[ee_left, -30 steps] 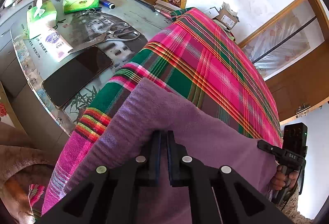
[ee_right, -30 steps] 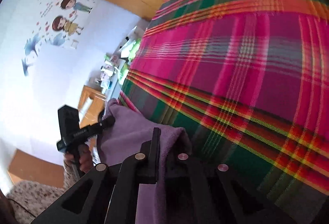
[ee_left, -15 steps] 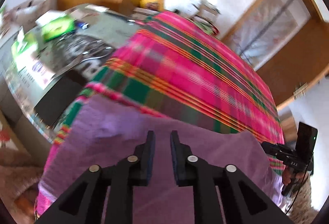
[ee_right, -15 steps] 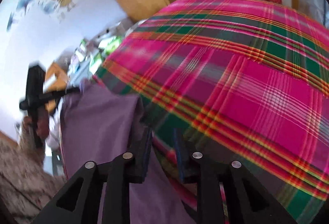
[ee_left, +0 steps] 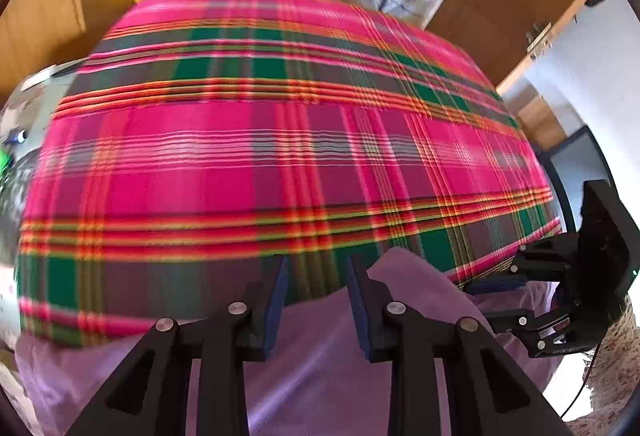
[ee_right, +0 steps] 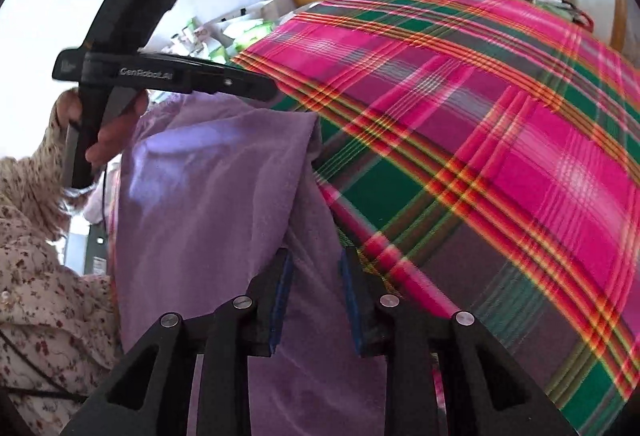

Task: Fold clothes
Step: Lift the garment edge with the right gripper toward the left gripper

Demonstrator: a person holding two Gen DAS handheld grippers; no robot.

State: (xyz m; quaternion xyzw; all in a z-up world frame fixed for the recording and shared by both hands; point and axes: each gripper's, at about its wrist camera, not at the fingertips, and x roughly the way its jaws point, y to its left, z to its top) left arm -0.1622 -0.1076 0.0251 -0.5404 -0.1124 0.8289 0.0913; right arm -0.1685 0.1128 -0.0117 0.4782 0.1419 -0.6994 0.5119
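Plaid cloth (ee_left: 280, 156) covers the desk; my purple towel (ee_right: 208, 204) sits doubled at its near edge, both tools (ee_left: 316, 292) (ee_right: 316, 288) gaping, gripping nothing. More folds probably remain.

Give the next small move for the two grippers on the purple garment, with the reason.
Probably bring the left gripper down to pinch the near edge of the purple garment. Both grippers stand open with nothing pinched; the right gripper has cloth lying between its fingers, and the garment lies loose at the edge of the plaid cloth.
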